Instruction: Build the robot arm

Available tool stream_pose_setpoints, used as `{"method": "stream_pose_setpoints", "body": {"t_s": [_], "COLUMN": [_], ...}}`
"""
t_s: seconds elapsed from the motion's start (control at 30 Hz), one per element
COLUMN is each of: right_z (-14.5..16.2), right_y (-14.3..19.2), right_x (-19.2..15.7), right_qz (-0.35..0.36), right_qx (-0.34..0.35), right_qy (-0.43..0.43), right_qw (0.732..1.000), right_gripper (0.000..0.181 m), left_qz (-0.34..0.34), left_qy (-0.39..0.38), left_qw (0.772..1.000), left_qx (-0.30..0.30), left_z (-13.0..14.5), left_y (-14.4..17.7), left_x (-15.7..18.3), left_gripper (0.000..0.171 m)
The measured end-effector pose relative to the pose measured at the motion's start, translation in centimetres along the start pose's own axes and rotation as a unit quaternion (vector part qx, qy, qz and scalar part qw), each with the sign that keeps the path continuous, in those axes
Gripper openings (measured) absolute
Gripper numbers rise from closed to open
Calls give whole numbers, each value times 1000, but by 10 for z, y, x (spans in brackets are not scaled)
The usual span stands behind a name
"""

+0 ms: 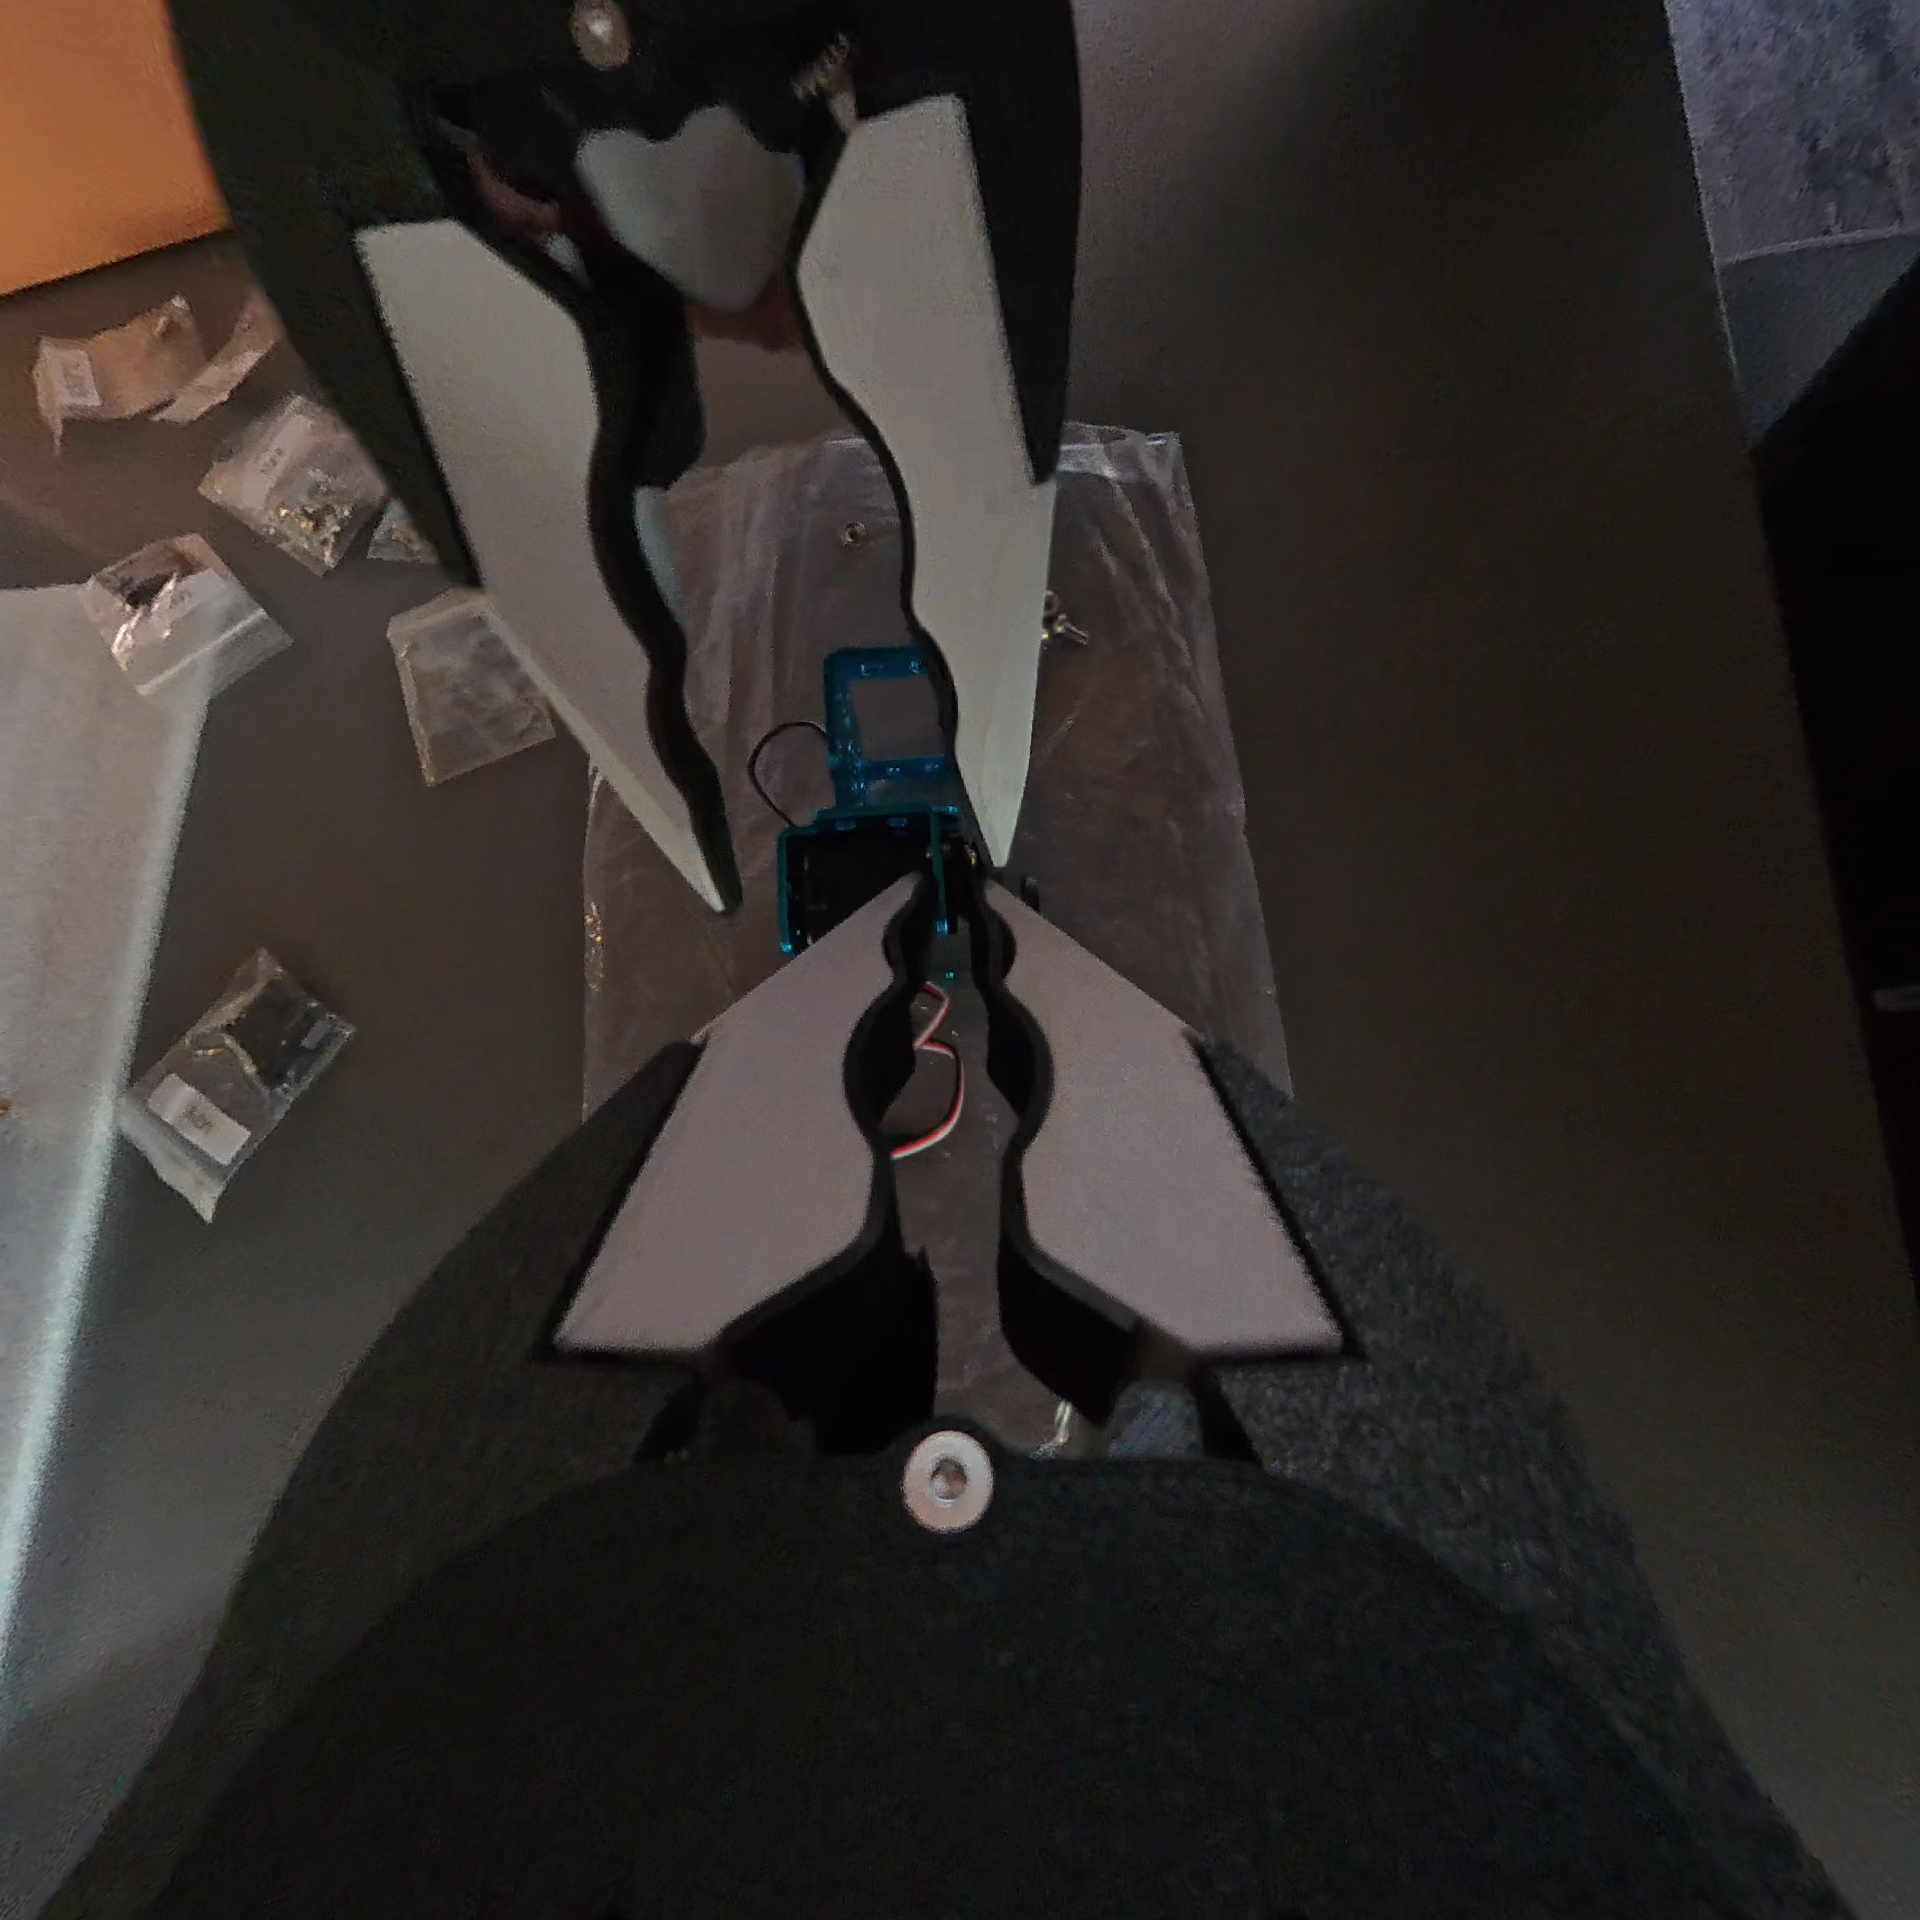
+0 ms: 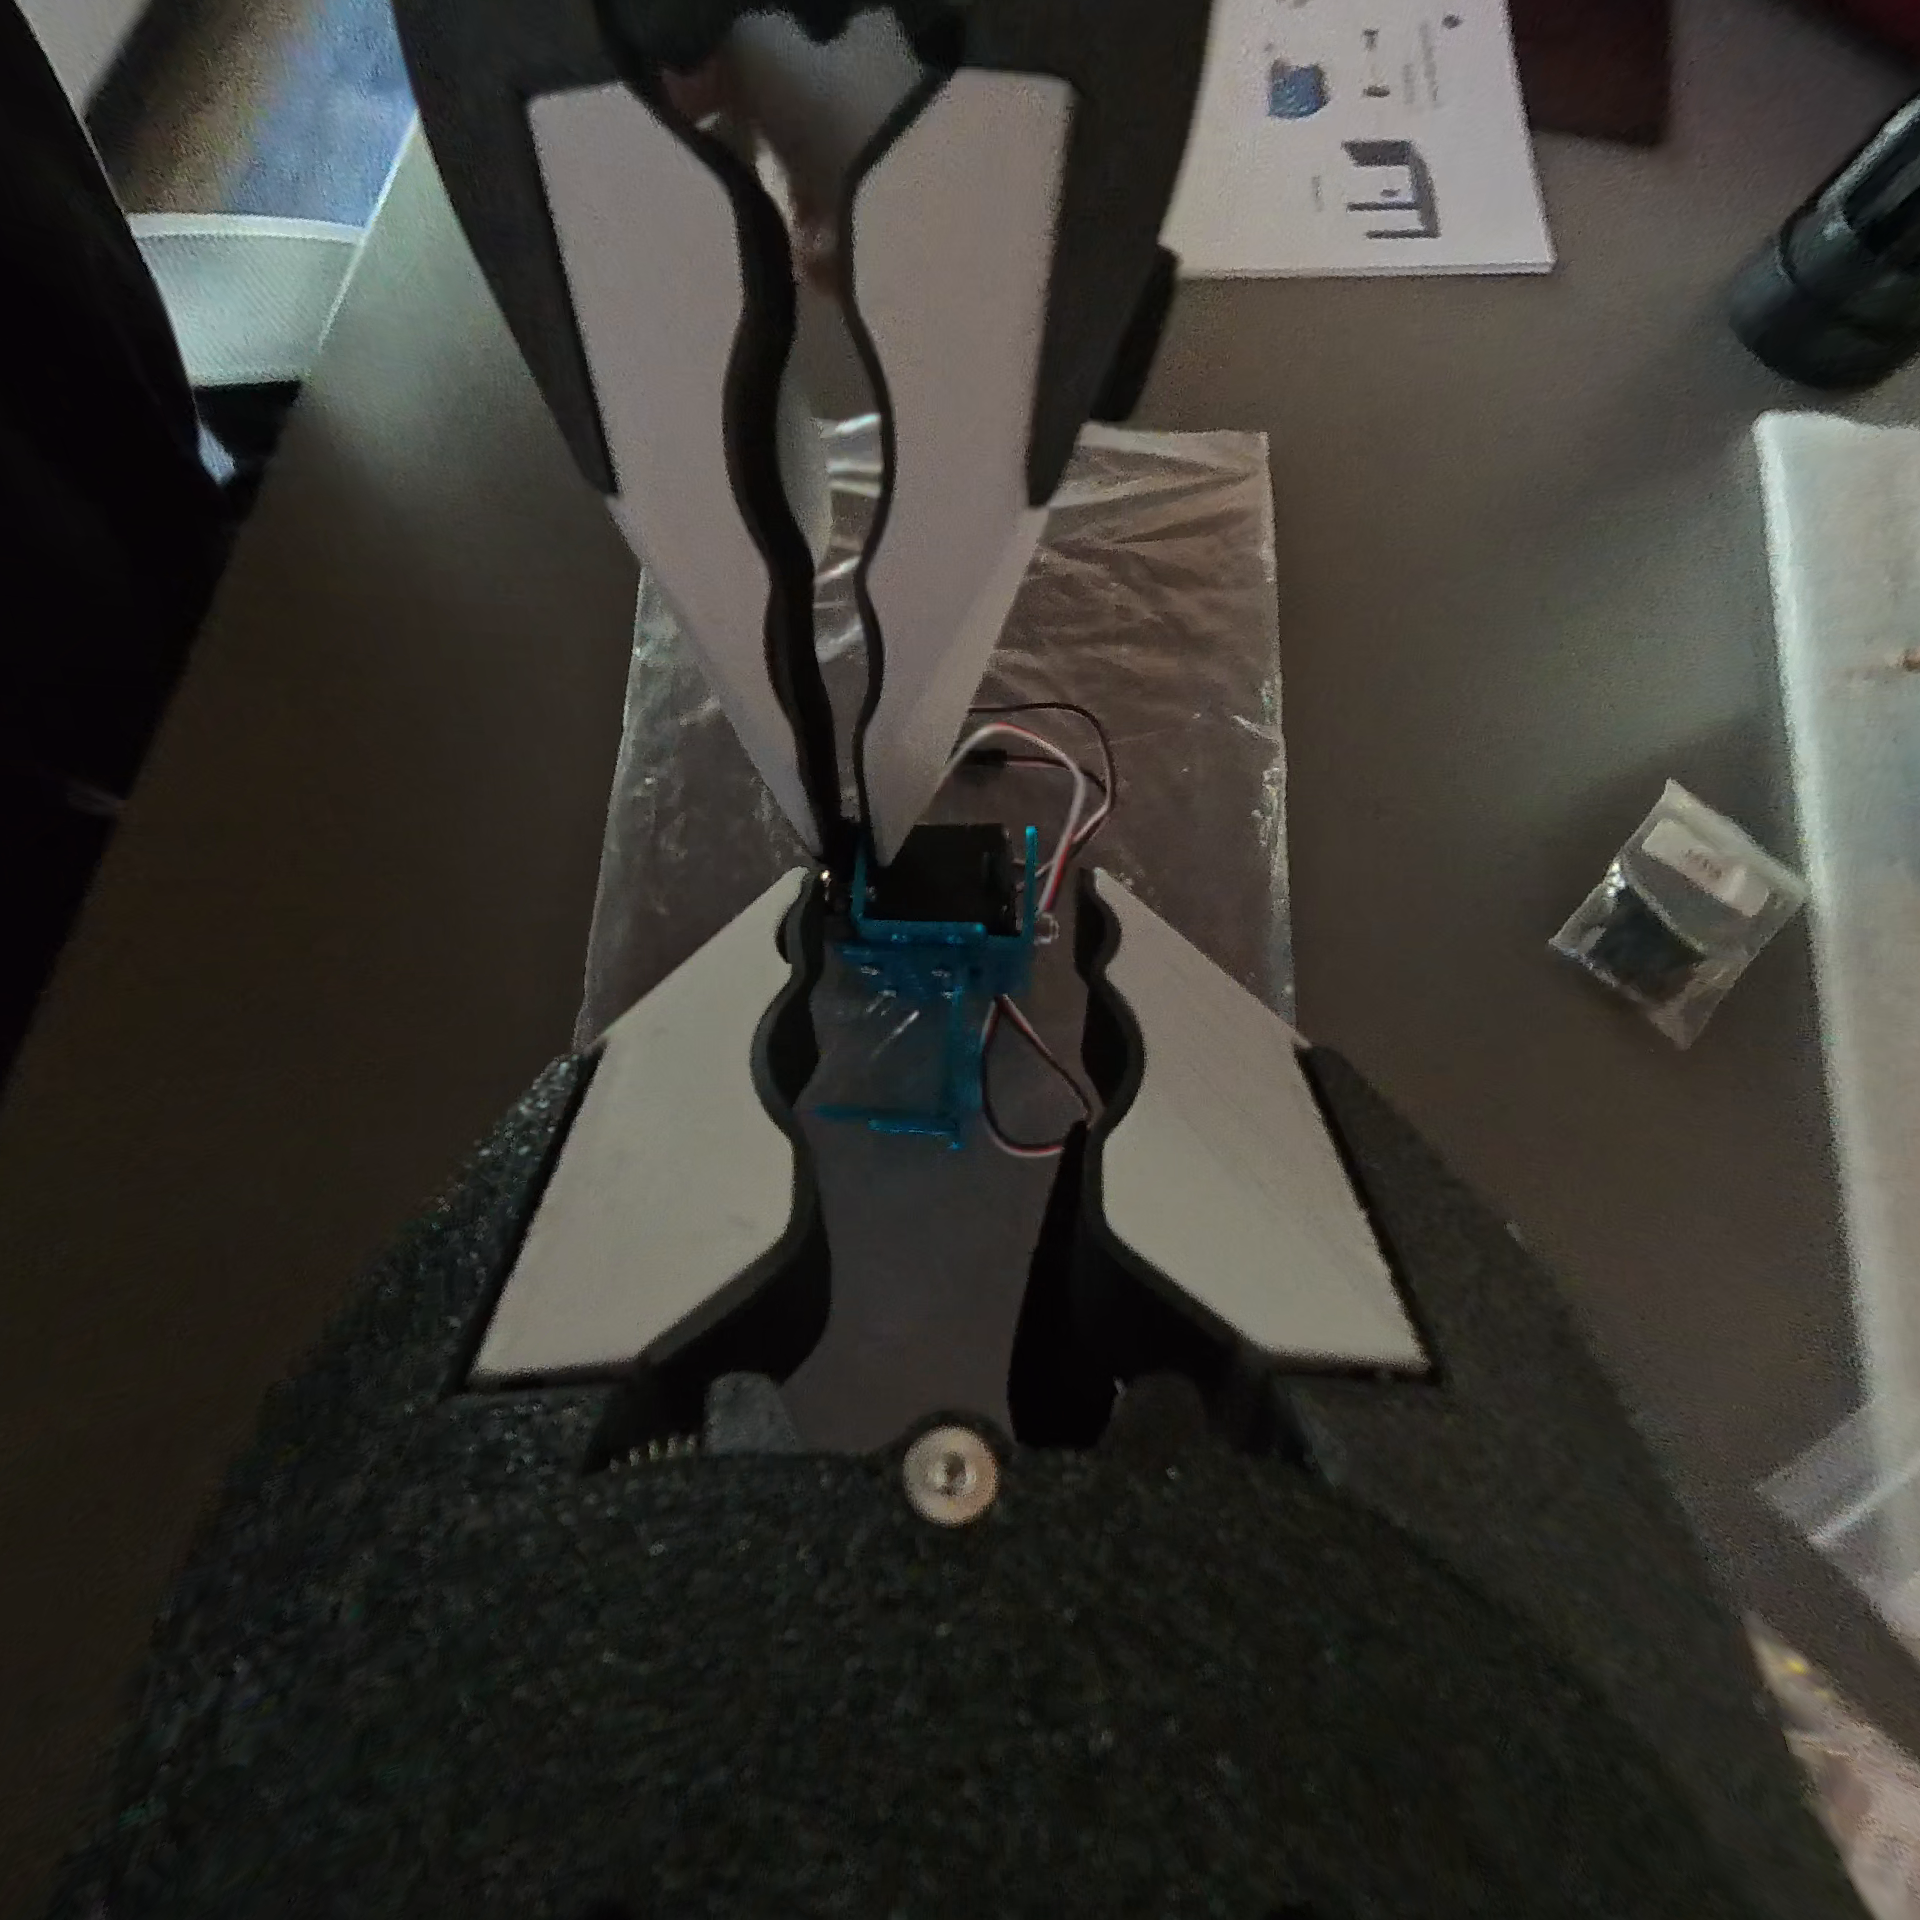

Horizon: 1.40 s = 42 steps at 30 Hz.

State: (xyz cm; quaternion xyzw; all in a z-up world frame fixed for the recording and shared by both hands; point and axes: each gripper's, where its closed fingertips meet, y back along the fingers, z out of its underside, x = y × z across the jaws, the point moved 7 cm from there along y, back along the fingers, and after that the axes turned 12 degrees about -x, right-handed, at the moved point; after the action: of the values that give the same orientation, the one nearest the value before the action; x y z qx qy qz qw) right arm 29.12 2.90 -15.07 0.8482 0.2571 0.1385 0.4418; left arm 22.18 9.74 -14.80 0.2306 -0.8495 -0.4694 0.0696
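Looking along the left claw [image 1: 951,883], its tips pinch one wall of the small blue metal bracket holding a black servo [image 1: 868,831], on clear plastic sheeting [image 1: 1143,727] on the desk [image 1: 1455,935].

From the right claw [image 2: 951,894], jaws apart, straddling the bracket's open frame; light, rigid, thin-walled, wires [image 2: 1060,769] fragile, so I'd grip the flat side walls.

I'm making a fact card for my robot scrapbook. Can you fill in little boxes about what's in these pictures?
Left gripper: shut on one side wall of the blue bracket
Right gripper: open, fingers on either side of the bracket
Inside bracket: black servo with red, white and black wires
Under it: clear plastic sheet on a dark table
To one side: small parts bags
Farther back: printed paper sheet, dark bottle
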Motion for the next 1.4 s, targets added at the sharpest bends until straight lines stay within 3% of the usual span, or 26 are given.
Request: {"method": "stream_pose_setpoints", "body": {"t_s": [0.2,0.47,0.57,0.63,0.7,0.77,0.87,0.97,1.03,1.13,1.3,1.4], "right_z": [11,13,13,12,9,7,6,8,9,7,7,6], "right_y": [-1,-1,-2,1,2,1,0,0,-3,-3,-3,-3], "right_x": [-7,-11,-9,-7,-13,-21,-17,-8,-8,-9,-7,-8], "right_qz": [10,31,33,84,142,153,104,47,11,46,19,4], "right_qx": [53,70,76,82,82,68,67,78,91,85,80,81], "right_qy": [-60,-43,-32,-12,47,79,44,-10,-27,0,-21,-18], "right_qw": [997,996,996,993,985,983,991,996,995,995,996,997], "right_gripper": [42,40,41,38,37,23,22,41,31,30,30,30], "left_qz": [0,19,-8,-35,-16,7,32,53,54,49,20,36], "left_qy": [35,52,38,37,57,77,88,99,108,123,101,99], "left_qw": [999,996,996,996,994,992,989,986,985,983,987,987], "left_qx": [33,76,77,78,88,103,114,119,121,125,122,122], "left_z": [3,8,9,10,11,13,15,16,17,19,18,19], "left_y": [-2,-4,-4,-3,-2,-3,-2,-1,-1,-1,-1,-1], "left_x": [1,1,2,0,-1,-4,-5,-3,-4,-4,-1,0], "left_gripper": [6,6,6,6,5,5,5,5,5,5,5,6]}}
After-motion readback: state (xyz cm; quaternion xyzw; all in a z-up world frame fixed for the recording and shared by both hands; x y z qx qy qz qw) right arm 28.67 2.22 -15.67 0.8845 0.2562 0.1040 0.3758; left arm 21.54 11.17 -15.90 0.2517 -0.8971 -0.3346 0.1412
